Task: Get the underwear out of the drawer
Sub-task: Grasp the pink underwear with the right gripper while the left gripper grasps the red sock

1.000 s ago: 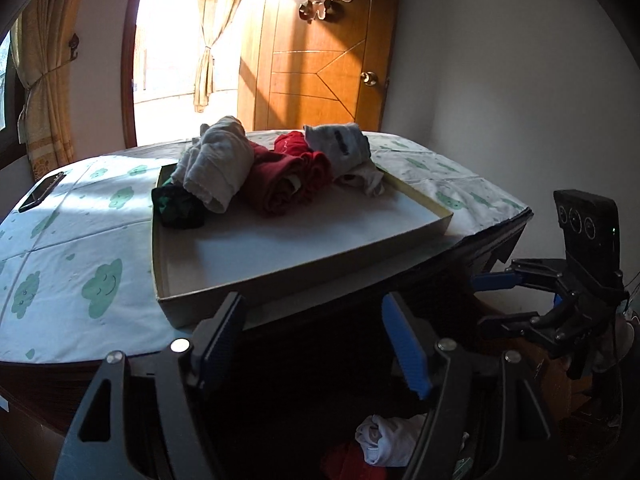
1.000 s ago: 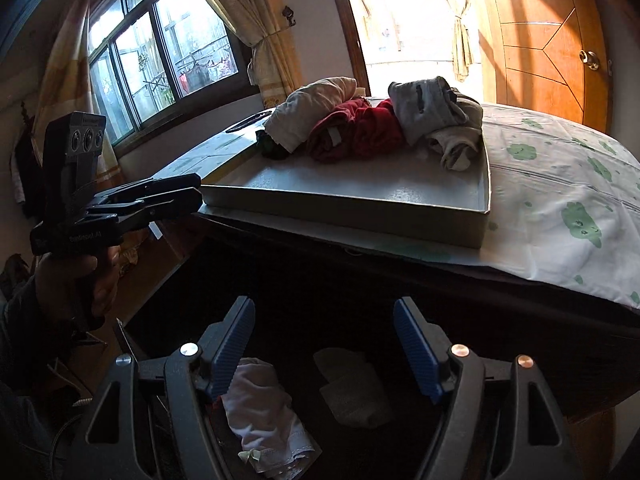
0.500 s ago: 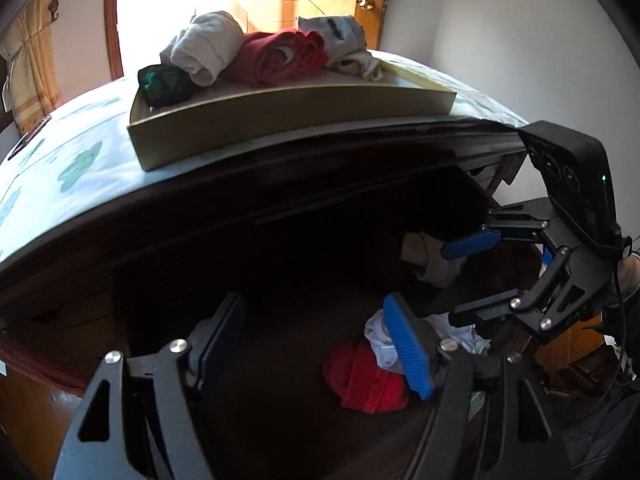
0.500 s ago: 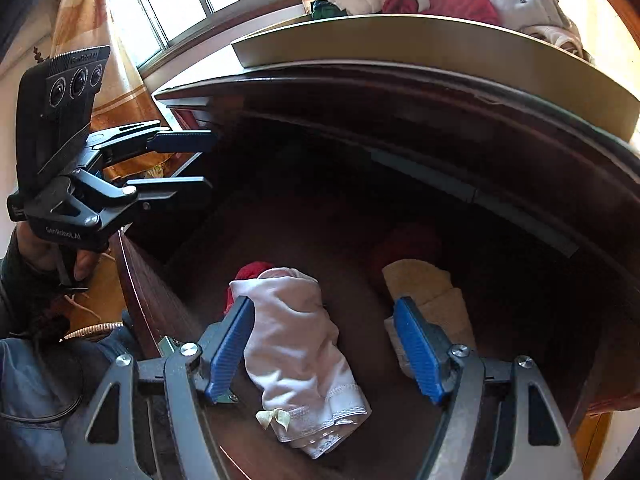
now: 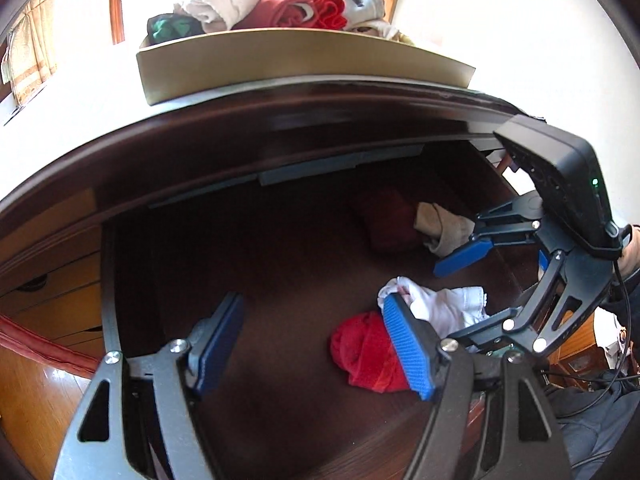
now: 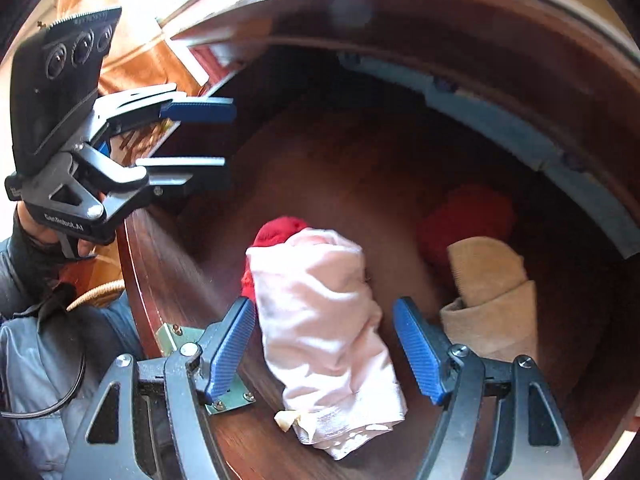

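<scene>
The dark wooden drawer [image 5: 108, 280] stands pulled out, with rolled underwear on its floor. A white-pink roll [image 6: 324, 320] lies over a red piece [image 6: 280, 230]; a beige roll [image 6: 492, 292] and a dark red one [image 6: 468, 216] sit further back. My right gripper [image 6: 324, 348] is open, pointing down over the white-pink roll, which shows between its blue pads; neither pad touches it. My left gripper [image 5: 316, 344] is open above the bare drawer floor, with the red piece [image 5: 368, 356] just beside its right pad.
A shallow cardboard tray [image 5: 280, 60] on top of the cabinet holds several rolled garments [image 5: 300, 8]. A person's gloved hand [image 6: 44, 240] holds the left gripper [image 6: 216, 136] above the drawer's left wall. A metal bracket [image 6: 176, 336] sits on the drawer's front corner.
Both grippers dropped from tray level and tilted down into the open drawer. The right gripper came over the white-pink roll. Both stayed open.
</scene>
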Demonstrator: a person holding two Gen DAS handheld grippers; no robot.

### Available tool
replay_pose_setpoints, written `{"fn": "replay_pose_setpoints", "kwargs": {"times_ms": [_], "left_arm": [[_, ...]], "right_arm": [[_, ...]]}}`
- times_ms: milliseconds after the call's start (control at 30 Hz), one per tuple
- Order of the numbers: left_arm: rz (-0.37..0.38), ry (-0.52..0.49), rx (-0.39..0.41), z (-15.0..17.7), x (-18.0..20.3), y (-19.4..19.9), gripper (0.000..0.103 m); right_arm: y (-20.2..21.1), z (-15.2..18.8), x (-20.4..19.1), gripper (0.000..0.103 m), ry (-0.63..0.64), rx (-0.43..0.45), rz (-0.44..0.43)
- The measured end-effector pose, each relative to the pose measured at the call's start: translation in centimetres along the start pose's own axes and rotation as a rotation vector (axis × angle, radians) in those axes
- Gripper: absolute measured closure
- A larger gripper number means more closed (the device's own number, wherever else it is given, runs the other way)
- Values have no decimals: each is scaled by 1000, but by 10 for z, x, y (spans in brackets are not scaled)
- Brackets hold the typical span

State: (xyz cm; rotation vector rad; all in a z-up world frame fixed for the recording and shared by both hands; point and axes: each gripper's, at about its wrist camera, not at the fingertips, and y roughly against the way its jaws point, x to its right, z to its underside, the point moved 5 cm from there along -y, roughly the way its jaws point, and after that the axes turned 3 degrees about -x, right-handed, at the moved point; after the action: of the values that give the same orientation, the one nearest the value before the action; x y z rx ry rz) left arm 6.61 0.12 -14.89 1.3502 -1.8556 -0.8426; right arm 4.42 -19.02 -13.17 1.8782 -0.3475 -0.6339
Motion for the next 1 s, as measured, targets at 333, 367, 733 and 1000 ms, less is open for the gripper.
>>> {"fn": "replay_pose_setpoints", "kwargs": {"times_ms": [333, 367, 733, 1000], "left_arm": [[27, -32, -49, 4, 12, -9, 27], [32, -36, -55, 4, 14, -10, 27], [43, -87, -139, 2, 31, -27, 27], [85, -159, -317, 2, 50, -60, 27]], "right_arm": [[-38, -11, 2, 44, -27, -154, -46], [-40, -11, -1, 50, -19, -155, -60], [4, -4, 14, 82, -66, 102, -60], [19, -4, 27, 82, -113, 160, -52]]}}
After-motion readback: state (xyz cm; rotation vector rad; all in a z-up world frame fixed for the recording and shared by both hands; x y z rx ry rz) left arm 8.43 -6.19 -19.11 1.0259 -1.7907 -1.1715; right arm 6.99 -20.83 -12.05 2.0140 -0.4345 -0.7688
